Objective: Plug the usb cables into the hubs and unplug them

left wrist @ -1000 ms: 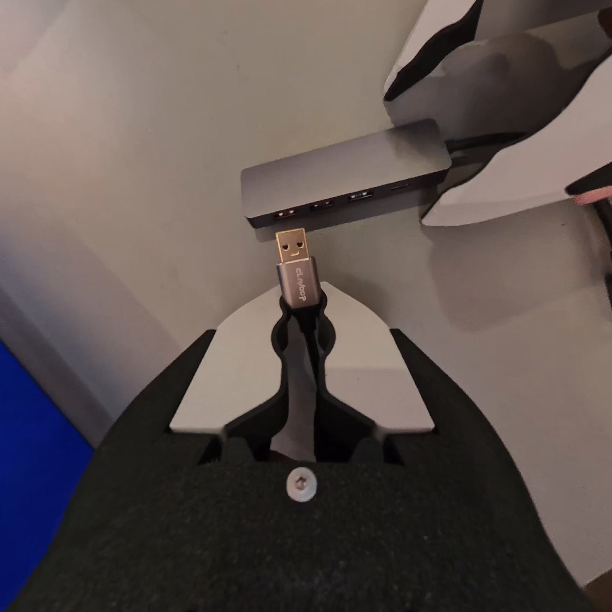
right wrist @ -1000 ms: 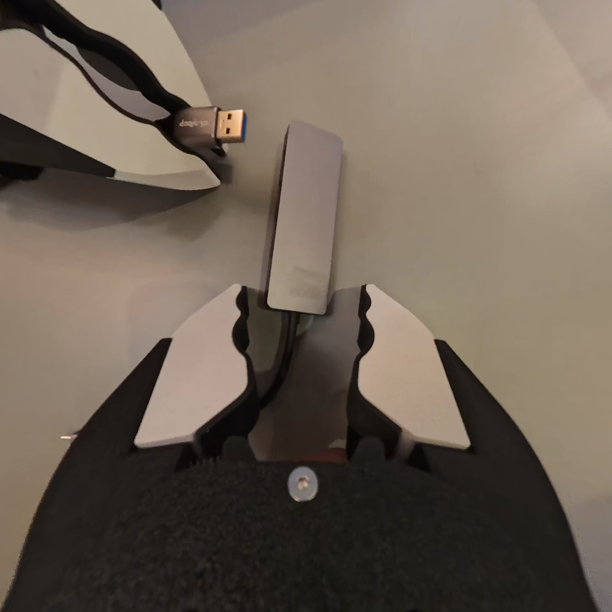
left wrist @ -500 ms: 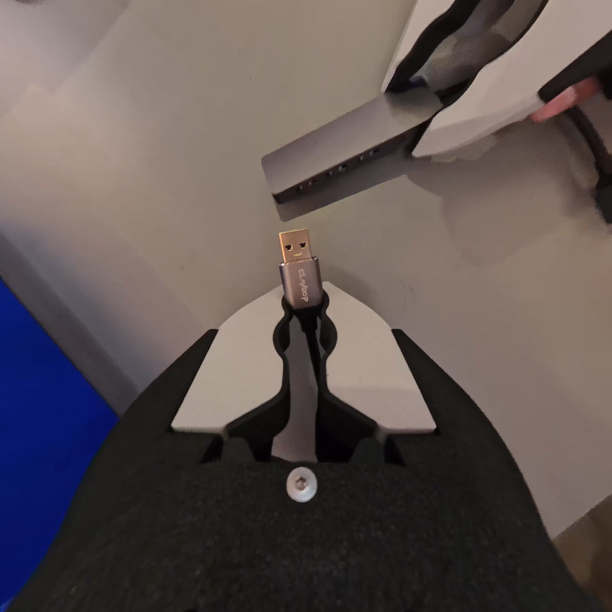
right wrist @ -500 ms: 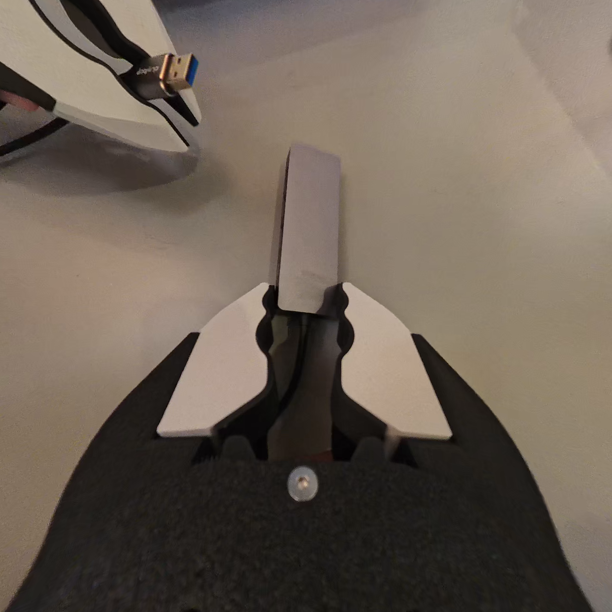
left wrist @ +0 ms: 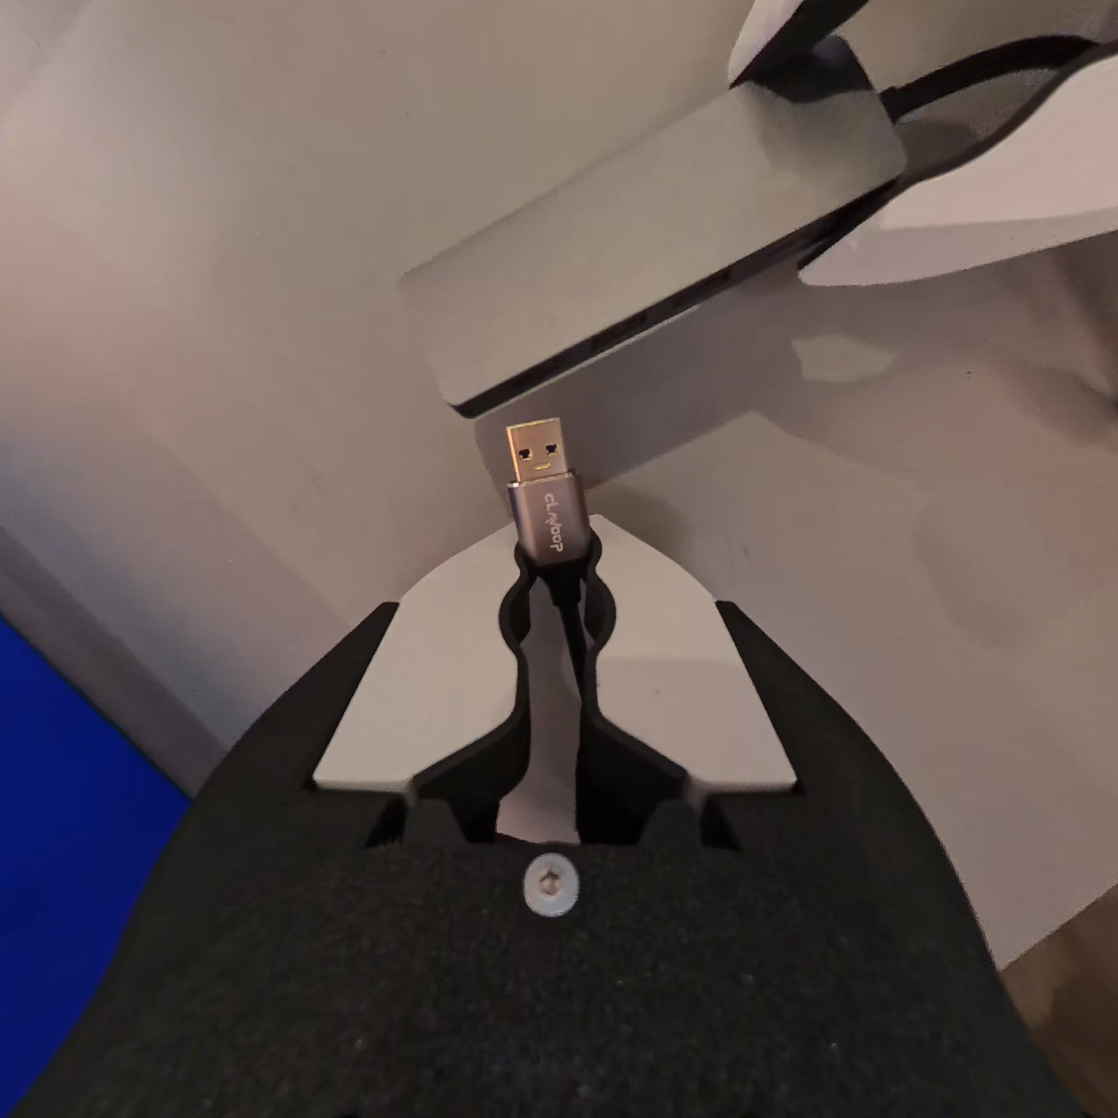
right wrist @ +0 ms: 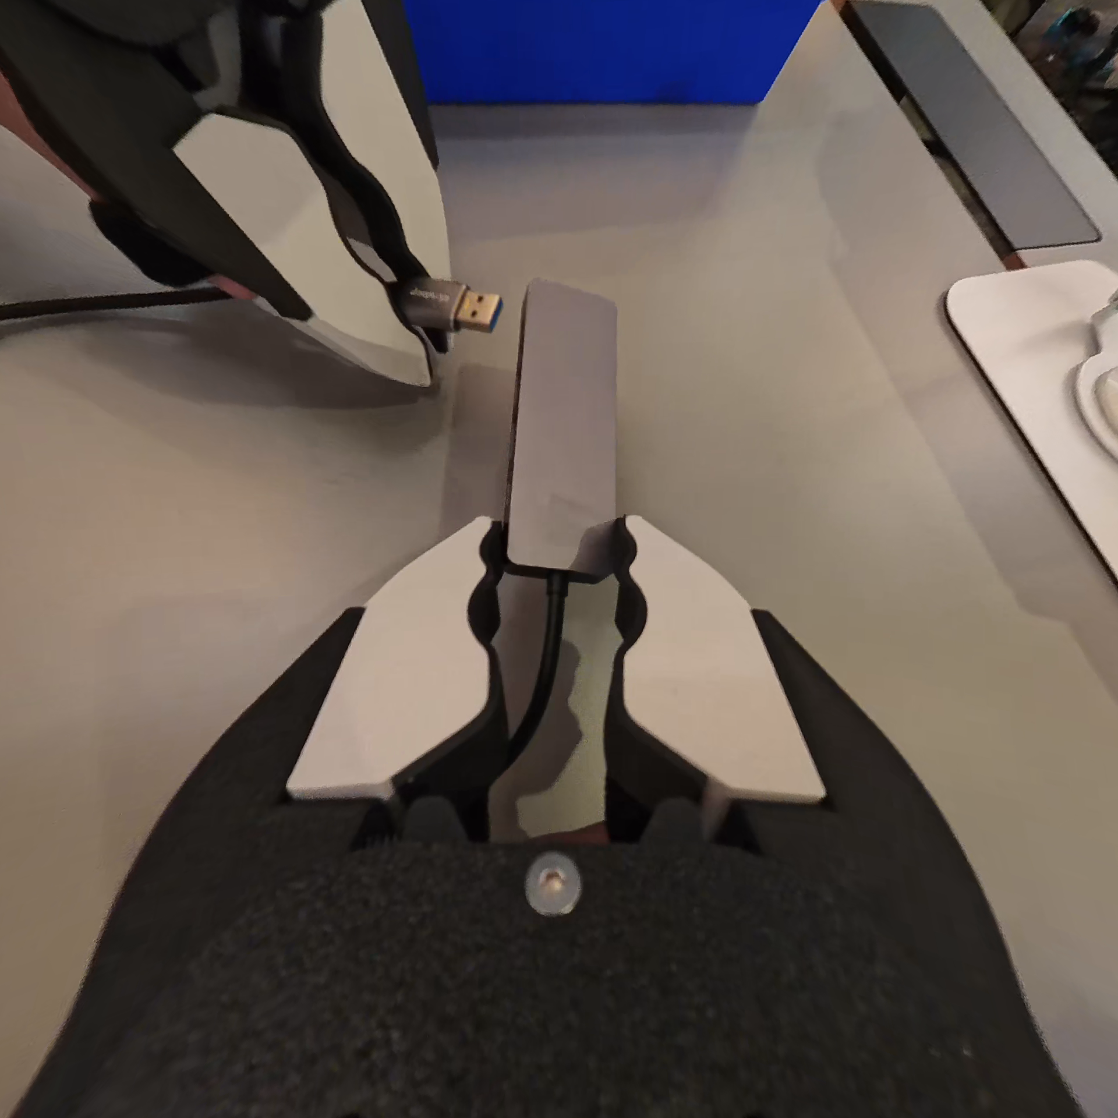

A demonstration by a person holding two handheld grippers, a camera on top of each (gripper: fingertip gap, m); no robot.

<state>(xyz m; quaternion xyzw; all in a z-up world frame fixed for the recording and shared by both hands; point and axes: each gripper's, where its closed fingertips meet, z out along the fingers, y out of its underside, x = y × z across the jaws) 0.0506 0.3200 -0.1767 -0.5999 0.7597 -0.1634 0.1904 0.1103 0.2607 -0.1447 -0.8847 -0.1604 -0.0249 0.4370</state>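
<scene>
Grey hub (right wrist: 562,417): your right claw (right wrist: 559,544) is clamping its cabled end above the table (right wrist: 786,423). Your left claw (left wrist: 553,544) is gripping the USB plug (left wrist: 541,478), its tip just short of the ports.

The right gripper (right wrist: 559,544), white-fingered on a black body, clamps the near end of a slim grey metal USB hub (right wrist: 562,423) above a pale grey table (right wrist: 756,423). At upper left, the left gripper (right wrist: 417,314) pinches a grey-shelled USB plug (right wrist: 451,305), its tip just beside the hub's far left edge. A blue panel (right wrist: 605,48) stands behind.
</scene>
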